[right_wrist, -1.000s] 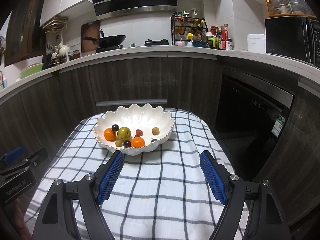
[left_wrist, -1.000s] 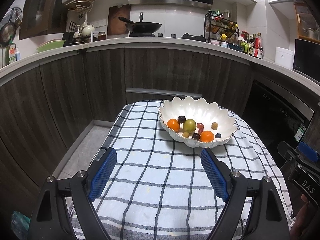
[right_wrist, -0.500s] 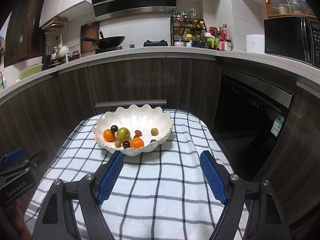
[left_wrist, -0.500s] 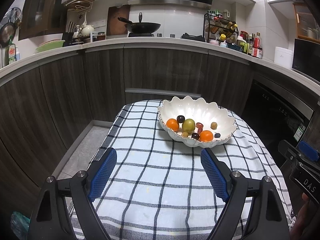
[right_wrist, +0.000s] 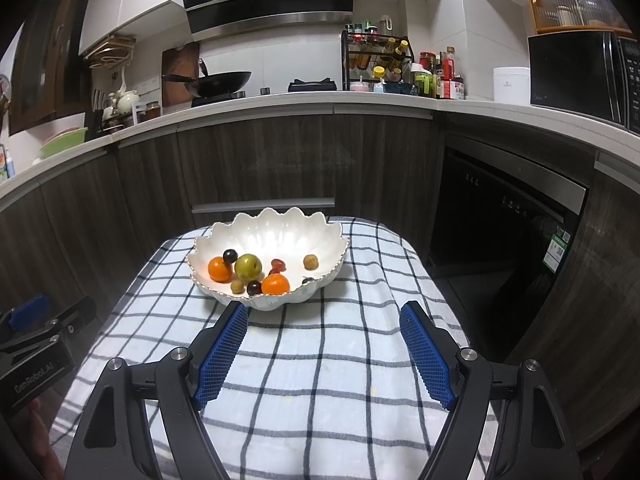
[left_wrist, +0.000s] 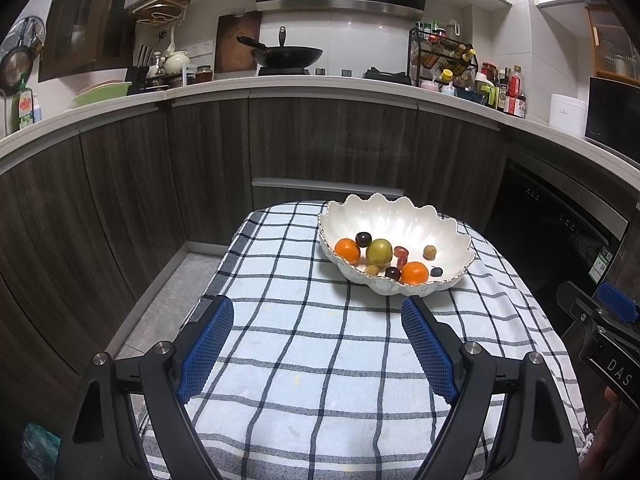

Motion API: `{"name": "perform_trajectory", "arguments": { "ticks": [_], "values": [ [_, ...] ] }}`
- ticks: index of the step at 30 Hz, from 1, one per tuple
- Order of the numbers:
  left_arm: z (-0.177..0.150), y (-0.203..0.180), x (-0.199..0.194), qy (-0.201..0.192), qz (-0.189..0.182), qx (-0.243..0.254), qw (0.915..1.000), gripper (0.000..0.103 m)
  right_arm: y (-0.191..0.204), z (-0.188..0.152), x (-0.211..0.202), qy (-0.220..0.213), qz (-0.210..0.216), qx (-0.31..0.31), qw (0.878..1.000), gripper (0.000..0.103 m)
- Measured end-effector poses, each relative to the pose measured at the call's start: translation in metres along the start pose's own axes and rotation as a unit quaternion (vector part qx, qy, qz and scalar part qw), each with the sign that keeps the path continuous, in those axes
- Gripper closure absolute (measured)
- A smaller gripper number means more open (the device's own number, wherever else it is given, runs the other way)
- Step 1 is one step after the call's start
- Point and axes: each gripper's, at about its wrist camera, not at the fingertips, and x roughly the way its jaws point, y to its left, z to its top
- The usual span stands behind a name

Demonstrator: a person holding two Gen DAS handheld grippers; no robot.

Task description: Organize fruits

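A white scalloped bowl point(left_wrist: 400, 222) stands at the far end of the checked tablecloth point(left_wrist: 320, 344); it also shows in the right wrist view point(right_wrist: 280, 236). It holds two oranges point(left_wrist: 347, 249) point(left_wrist: 415, 272), a green fruit point(left_wrist: 379, 252), dark plums point(left_wrist: 363, 239), red grapes point(left_wrist: 401, 252) and several small fruits. My left gripper point(left_wrist: 318, 320) is open and empty, above the cloth short of the bowl. My right gripper point(right_wrist: 324, 326) is open and empty, its left fingertip point(right_wrist: 236, 314) close to the bowl's near rim.
The small table stands in front of dark wood kitchen cabinets point(left_wrist: 320, 140). A black oven point(right_wrist: 504, 220) is to the right. The other gripper shows at the edge of each view point(left_wrist: 600, 328) point(right_wrist: 36, 340). Floor point(left_wrist: 172, 280) lies left of the table.
Both grippers have eased back a little from the bowl. Nothing on the table has moved, and both stay open.
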Motion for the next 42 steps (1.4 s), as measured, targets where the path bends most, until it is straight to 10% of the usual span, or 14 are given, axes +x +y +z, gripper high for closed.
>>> {"name": "perform_trajectory", "arguments": {
  "ticks": [42],
  "values": [
    [-0.0019,-0.0047,0.0012,0.012,-0.007,0.009,0.9999,0.017,-0.0029,-0.0004,-0.0007,0.001,0.002,0.005,1.0,0.024]
  ]
}}
